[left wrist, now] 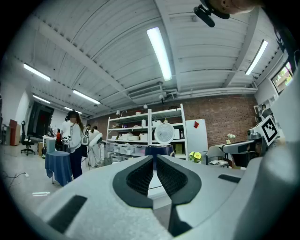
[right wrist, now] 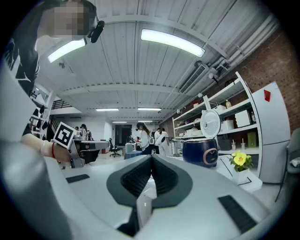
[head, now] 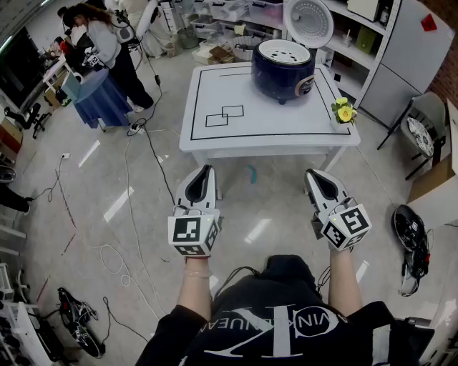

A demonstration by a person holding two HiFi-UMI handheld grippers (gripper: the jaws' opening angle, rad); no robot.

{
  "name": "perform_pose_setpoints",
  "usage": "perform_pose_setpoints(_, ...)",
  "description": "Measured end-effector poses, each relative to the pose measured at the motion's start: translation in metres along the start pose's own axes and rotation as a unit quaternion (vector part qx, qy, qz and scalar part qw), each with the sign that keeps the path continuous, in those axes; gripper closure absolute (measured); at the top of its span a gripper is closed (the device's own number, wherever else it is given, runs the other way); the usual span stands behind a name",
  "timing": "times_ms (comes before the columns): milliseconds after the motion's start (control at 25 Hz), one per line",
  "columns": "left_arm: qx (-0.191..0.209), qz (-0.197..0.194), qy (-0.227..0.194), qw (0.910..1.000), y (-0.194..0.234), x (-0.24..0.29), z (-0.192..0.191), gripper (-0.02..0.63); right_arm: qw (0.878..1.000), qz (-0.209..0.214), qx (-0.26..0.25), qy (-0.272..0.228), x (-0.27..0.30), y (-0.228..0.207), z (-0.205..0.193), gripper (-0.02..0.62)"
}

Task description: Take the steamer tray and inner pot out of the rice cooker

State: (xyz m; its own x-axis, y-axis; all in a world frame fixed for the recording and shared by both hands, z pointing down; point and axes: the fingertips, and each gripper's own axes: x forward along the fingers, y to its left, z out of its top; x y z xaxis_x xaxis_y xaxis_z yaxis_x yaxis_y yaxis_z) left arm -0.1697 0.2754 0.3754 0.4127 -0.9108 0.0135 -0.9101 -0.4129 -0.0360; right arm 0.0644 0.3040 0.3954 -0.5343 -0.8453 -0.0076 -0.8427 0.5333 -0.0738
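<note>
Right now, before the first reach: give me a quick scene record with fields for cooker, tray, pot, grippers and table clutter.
rice cooker: dark blue, far right part of the white table, lid up
steamer tray: white, seated in the cooker's top, untouched
inner pot: not visible
left gripper: shut, empty, short of the table
right gripper: shut, empty, short of the table
also on table: yellow flowers at the right edge; outlined rectangles on the left part
</note>
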Motion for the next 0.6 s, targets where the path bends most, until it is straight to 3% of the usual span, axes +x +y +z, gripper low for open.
perform_pose_setpoints(600, -0.019, 0.022, 0.009, 0.9995, 0.025, -0.019, -0.009, 0.578, 1.0, 0.008, -0.003, 0.006, 0.011, 0.022, -0.003, 0.598)
